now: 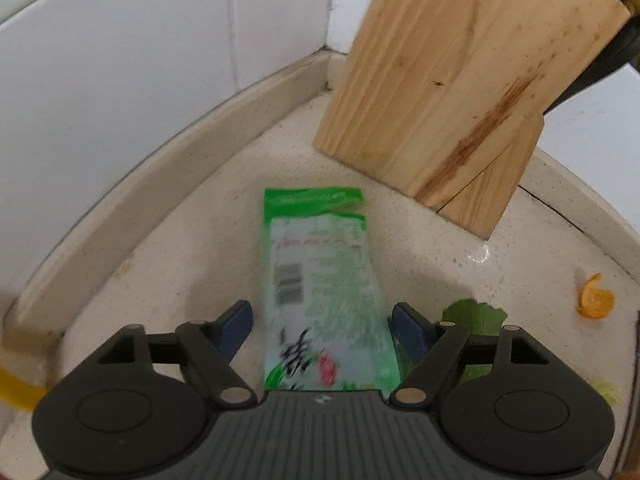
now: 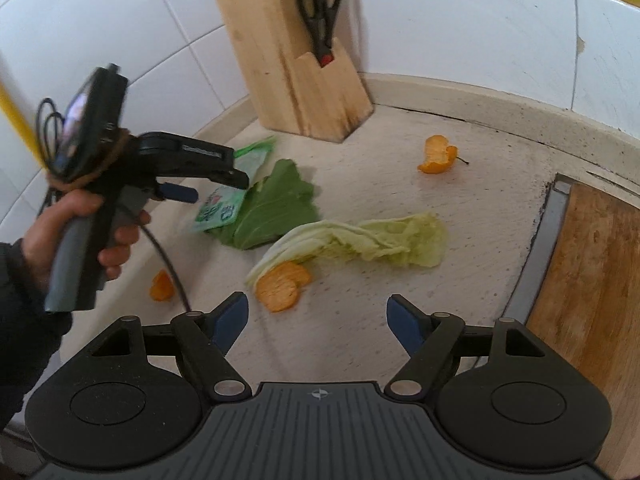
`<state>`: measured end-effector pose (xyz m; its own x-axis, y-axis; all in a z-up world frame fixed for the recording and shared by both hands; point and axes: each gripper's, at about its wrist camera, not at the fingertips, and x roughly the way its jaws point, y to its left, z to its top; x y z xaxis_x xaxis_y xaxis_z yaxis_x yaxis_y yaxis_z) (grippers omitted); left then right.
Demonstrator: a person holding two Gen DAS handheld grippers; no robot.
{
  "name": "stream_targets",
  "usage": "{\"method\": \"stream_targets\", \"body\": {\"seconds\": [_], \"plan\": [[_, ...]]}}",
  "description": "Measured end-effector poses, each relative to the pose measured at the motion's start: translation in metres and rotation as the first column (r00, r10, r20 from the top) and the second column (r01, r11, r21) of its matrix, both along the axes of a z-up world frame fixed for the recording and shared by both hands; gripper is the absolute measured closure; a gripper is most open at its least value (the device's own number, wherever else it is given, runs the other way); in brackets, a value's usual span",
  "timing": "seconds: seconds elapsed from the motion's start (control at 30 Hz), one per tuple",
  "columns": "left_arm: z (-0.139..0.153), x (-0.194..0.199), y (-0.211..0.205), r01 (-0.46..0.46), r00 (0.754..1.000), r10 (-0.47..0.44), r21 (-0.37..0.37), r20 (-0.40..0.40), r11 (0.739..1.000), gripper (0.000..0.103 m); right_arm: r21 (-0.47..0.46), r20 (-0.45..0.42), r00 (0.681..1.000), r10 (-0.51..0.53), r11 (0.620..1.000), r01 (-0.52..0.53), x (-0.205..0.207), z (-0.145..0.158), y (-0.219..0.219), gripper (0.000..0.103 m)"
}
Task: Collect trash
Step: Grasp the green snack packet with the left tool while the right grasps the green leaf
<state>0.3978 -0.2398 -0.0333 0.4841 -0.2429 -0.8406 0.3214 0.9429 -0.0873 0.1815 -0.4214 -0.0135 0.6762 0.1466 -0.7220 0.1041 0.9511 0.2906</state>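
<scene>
With the left tongs [image 1: 322,326] spread astride the green packet [image 1: 320,280] near the worktop's [image 1: 200,248] back corner — right tongs [image 2: 317,320] spread, empty — closing could snag the green leaf [image 1: 474,314] tucked beside it.

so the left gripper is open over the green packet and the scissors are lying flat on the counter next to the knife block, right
Not quite. The scissors are not lying on the counter; they stand in a slot of the knife block, handles up, as the right wrist view shows. The rest holds: the left gripper is open with the green packet between its fingers, not pressed, in the left wrist view.
</scene>
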Motion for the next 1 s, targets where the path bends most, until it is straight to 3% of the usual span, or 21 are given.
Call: {"method": "stream_targets", "body": {"seconds": [0.1,0.23,0.33,0.53,0.67,0.77,0.83,0.9,1.0], "plan": [[-0.002,-0.006,-0.004,0.023,0.999,-0.024,0.039,0.046,0.999,0.044,0.013,-0.007,1.000,-0.015,1.000,0.016,0.001,-0.004,-0.006,0.021],[0.004,-0.019,0.012,0.047,0.998,-0.047,0.006,0.032,0.999,0.079,0.012,-0.011,0.999,-0.034,0.999,0.034,0.001,-0.006,-0.010,0.023],[0.012,-0.031,0.033,0.048,0.999,-0.047,-0.038,0.018,0.998,0.084,0.014,-0.007,0.999,-0.045,0.999,0.045,0.004,-0.005,-0.011,0.027],[0.035,-0.055,0.072,0.040,0.998,-0.037,-0.067,0.054,0.997,0.084,-0.012,0.019,1.000,-0.004,1.000,0.004,0.025,0.008,0.002,0.028],[0.038,-0.057,0.085,0.036,0.998,-0.033,-0.043,0.062,0.998,0.081,-0.040,0.025,0.999,0.038,0.998,-0.037,0.056,0.011,0.016,0.026],[0.033,-0.056,0.090,0.015,0.998,-0.014,-0.019,0.060,1.000,0.067,-0.093,0.011,0.997,0.077,0.993,-0.076,0.086,0.010,0.030,0.018],[0.031,-0.054,0.090,0.005,0.997,-0.005,-0.012,0.074,1.000,0.049,-0.119,-0.011,0.994,0.104,0.987,-0.105,0.107,0.006,0.039,0.016],[0.026,-0.053,0.086,0.017,0.996,-0.018,0.017,0.093,1.000,0.038,-0.138,-0.037,0.991,0.129,0.982,-0.133,0.124,0.001,0.046,0.012],[0.016,-0.051,0.081,0.032,0.994,-0.040,0.083,0.098,0.996,0.038,-0.186,-0.070,0.986,0.150,0.969,-0.161,0.141,-0.008,0.057,0.007]]}}
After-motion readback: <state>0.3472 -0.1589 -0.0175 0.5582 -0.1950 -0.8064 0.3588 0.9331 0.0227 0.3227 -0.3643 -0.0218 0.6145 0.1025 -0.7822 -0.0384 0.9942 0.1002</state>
